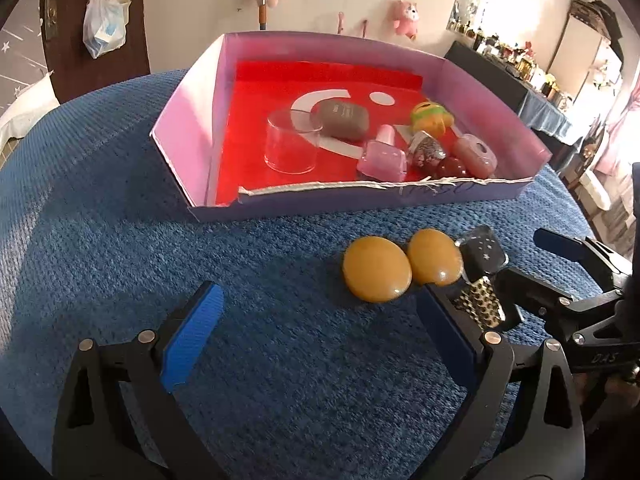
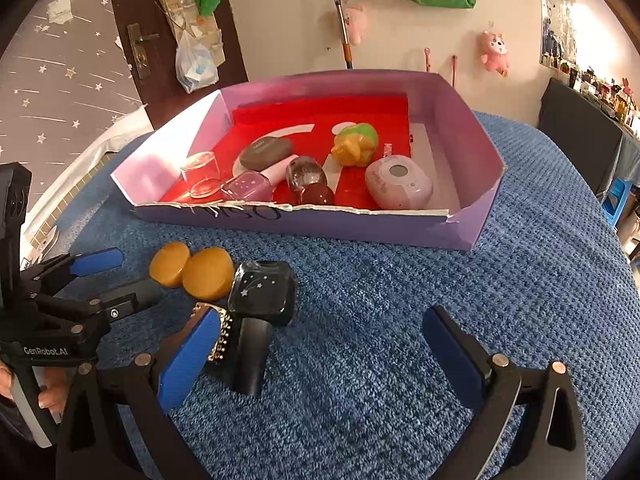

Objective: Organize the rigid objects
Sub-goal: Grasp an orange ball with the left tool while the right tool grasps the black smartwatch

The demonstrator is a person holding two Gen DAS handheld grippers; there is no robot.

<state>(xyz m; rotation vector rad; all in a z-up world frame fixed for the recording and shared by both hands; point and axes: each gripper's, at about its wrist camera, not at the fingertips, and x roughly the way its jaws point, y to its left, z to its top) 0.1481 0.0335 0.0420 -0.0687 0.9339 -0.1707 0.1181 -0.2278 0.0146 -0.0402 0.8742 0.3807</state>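
Two yellow stones (image 1: 376, 269) lay touching each other on the blue-covered counter (image 1: 120, 200), just in front of the purple box (image 1: 360, 200) near its far edge. A black bottle (image 2: 262, 292) lay beside them. Both the left claw (image 1: 320, 312) and the right claw (image 2: 320, 344) stood apart, holding nothing. Inside the box sat a clear cup (image 1: 291, 144) and a pink bottle (image 1: 382, 158).

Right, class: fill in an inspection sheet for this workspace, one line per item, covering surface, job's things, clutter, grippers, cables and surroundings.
Surface: blue textured cloth.
Job's things: purple box holds a clear cup, grey case, pink bottle and others; two yellow discs and a black starred bottle lie outside.
Clutter: nothing seen.
Grippers: left gripper and right gripper, jaws open, empty.
Cables: nothing seen.
Surroundings: pink plush toys on wall, dark door.
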